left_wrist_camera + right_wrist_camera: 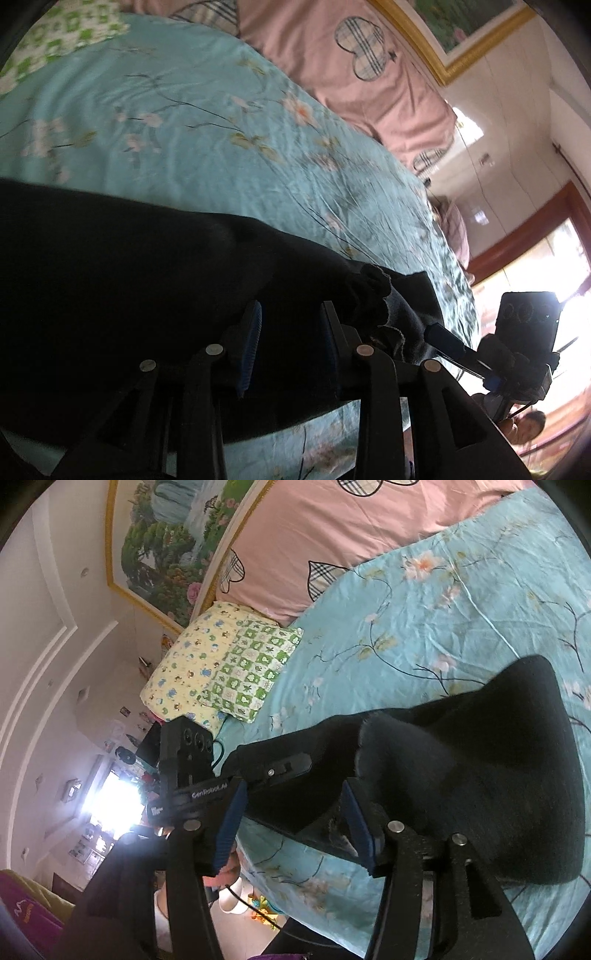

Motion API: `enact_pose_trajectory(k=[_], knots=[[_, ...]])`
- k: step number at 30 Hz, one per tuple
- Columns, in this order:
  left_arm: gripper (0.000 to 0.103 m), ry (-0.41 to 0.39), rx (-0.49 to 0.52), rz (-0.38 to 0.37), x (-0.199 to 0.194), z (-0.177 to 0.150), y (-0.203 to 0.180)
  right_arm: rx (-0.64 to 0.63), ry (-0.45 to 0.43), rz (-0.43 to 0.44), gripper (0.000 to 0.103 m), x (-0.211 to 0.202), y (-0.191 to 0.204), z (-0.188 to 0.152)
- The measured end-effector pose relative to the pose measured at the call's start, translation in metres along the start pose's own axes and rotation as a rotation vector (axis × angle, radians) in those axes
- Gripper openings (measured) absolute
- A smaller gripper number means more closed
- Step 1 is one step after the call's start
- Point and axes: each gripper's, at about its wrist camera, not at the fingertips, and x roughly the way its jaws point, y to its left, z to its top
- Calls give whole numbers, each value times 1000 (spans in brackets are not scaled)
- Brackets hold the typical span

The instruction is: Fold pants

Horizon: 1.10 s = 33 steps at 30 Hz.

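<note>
The black pants [129, 277] lie folded on the light blue floral bedsheet [184, 122], with the frilled waistband bunched at their right end. My left gripper [291, 317] hovers just over the pants, its jaws apart; only fabric lying on the bed shows in the gap. In the right wrist view the pants [480, 775] make a thick dark heap. My right gripper [291, 797] stands open at the heap's near edge with nothing pressed between its blue pads [358, 823]. The two grippers are close together, each seen in the other's view.
A pink quilt with plaid hearts [332, 535] lies at the head of the bed. Two patterned pillows [221, 664] sit by the wall under a framed painting [166, 535]. The bed's edge [295, 878] runs just below the grippers. A person's face shows low down [528, 428].
</note>
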Motion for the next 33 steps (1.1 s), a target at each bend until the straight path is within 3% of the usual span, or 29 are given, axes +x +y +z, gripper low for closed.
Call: enact_pose_trajectory(k=[8, 33], knots=[[36, -64, -66, 54, -38, -17, 16, -16, 14, 13, 63, 16, 10, 6], [42, -180, -261, 183, -117, -48, 70, -124, 157, 66, 65, 91, 51, 28]])
